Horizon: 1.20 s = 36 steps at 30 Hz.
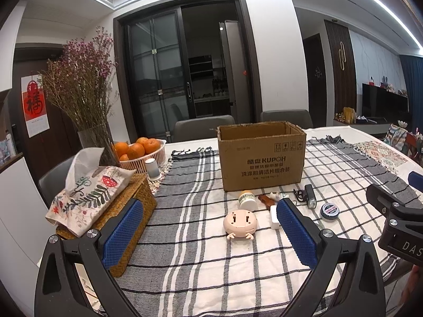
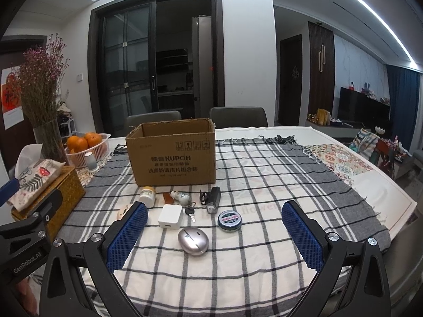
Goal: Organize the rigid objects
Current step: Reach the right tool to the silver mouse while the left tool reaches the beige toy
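Lying in a loose cluster on the checked cloth [image 2: 264, 174], the small things sit just in front of the open cardboard box [image 2: 173, 153]: a pill bottle [image 2: 147, 196], a white charger [image 2: 170, 216], a key [image 2: 191, 213], a black flashlight [image 2: 213, 199], a round tin [image 2: 229, 220], a silver oval case [image 2: 193, 241] and a pink toy [image 1: 240, 223]. Each hand-held gripper, left [image 1: 208, 233] and right [image 2: 214, 233], hangs spread wide above the counter [image 2: 383, 192], holding nothing. A tissue pouch [image 1: 87, 192] and a fruit basket [image 1: 144, 155] stand on the left.

Dim room, ceiling LED strips [image 1: 383, 5] glare, fisheye-warped edges.
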Available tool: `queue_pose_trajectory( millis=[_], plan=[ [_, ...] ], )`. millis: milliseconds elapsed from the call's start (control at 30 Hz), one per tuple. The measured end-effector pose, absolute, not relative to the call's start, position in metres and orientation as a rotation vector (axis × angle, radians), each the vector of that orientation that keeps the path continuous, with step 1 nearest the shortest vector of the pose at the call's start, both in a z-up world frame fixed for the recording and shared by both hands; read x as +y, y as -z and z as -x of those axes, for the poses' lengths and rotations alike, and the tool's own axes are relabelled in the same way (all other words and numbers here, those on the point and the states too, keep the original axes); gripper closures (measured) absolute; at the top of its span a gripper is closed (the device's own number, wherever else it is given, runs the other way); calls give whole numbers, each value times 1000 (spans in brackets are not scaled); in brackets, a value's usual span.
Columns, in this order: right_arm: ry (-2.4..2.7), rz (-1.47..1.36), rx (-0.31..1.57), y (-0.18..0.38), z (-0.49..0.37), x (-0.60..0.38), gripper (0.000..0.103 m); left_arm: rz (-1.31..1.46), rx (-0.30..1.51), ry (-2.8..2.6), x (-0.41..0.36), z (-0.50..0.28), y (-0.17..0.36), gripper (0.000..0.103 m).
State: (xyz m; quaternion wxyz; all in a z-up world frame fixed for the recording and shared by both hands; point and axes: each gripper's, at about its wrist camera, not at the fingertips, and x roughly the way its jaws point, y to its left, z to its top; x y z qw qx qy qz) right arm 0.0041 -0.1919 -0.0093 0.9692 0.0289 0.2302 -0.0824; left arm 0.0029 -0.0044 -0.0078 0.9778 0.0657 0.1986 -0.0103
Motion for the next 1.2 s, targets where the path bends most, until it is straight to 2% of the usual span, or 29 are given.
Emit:
queue_pose_trajectory(
  millis=[933, 1200],
  plan=[
    [91, -183, 880, 112, -105, -201, 1, -157, 718, 147, -18, -106, 88, 2],
    [86, -185, 942, 130, -122, -199, 4, -166, 790, 195, -22, -135, 108, 4]
  ],
)
